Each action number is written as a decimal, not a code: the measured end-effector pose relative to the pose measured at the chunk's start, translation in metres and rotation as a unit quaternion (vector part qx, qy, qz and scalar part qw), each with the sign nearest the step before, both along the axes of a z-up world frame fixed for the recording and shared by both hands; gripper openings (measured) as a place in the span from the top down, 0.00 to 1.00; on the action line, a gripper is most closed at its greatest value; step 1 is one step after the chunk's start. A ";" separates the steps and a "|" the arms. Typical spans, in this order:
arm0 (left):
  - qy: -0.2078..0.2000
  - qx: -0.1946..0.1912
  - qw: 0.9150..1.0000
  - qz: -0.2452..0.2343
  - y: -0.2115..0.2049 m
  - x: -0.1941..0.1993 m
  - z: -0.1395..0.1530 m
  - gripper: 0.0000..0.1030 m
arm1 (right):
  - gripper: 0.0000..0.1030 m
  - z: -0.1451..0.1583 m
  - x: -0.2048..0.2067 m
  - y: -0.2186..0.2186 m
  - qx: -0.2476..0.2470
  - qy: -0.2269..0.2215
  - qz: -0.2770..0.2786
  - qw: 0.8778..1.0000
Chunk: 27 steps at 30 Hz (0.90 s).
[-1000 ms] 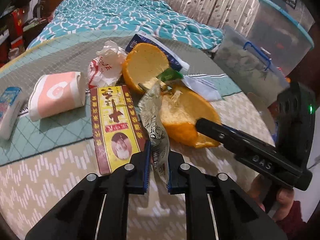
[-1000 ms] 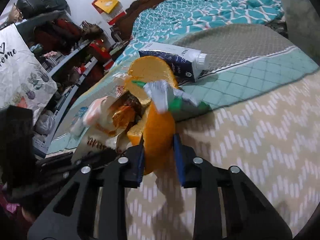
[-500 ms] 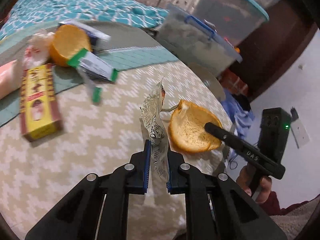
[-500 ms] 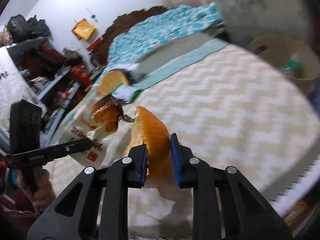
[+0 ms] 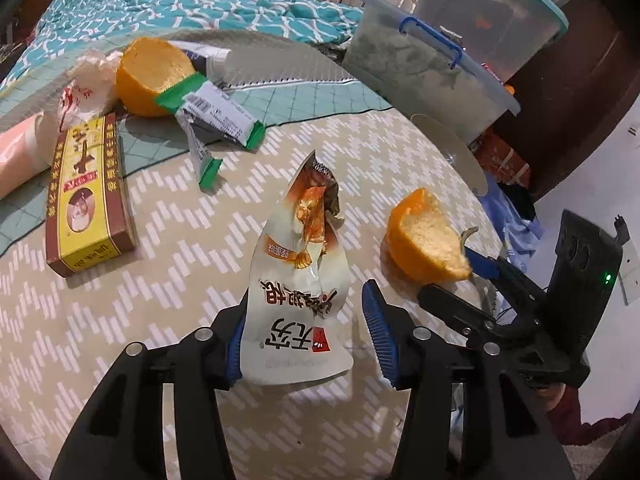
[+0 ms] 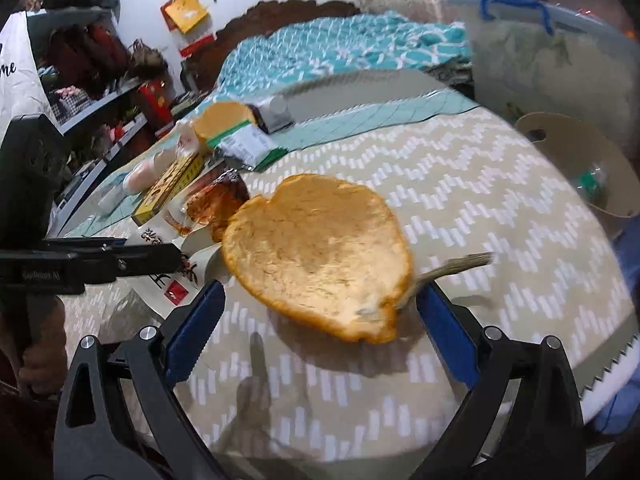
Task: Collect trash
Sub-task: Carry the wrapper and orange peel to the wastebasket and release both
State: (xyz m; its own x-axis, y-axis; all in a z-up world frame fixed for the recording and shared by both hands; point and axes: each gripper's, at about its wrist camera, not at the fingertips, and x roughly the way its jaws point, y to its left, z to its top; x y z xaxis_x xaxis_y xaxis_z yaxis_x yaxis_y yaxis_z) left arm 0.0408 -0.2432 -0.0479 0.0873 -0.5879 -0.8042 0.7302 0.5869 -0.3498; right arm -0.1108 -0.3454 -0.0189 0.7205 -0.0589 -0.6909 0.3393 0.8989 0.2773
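L gripper [image 5: 304, 332]: jaws spread wide, blue pads apart. A white snack wrapper [image 5: 298, 280] stands between them, leaning against the L-side pad [image 5: 236, 344]; clear gap to the other pad. Whether the wrapper rests on the cloth or is falling cannot be told. Torn top, red-orange print, dark characters low on the front.

R gripper [image 6: 320, 336]: jaws likewise wide. An orange peel half [image 6: 320, 256], pale pith side up, lies between and just ahead of the pads w/ its stem [image 6: 452, 268] pointing to the R-side pad; not clamped. Edges blurred. In L wrist view the same peel [image 5: 428, 240] sits at the R gripper's tips [image 5: 464, 280], near the table edge.

Surface: round table w/ beige zigzag cloth [image 5: 160, 280], teal quilted band farther back.

Remaining trash, well apart from both tools, far-left of table: yellow-brown box [image 5: 86, 196]; green-ended wrapper [image 5: 216, 116]; second orange peel half [image 5: 154, 74] just behind it; crumpled white-red paper [image 5: 84, 92]; pink roll [image 5: 20, 152]; dark carton [image 5: 208, 58] behind the peel.

Beyond table edge, R side: tan paper bin [image 6: 580, 168] w/ a green-white item inside; clear lidded storage tubs [image 5: 428, 68]; bed w/ teal patterned cover [image 5: 180, 0].
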 end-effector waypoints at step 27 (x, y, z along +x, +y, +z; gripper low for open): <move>-0.006 -0.019 0.987 -0.159 -0.188 -0.017 0.016 0.88 | 0.70 0.020 -0.063 -0.158 0.034 -0.095 -0.186 0.977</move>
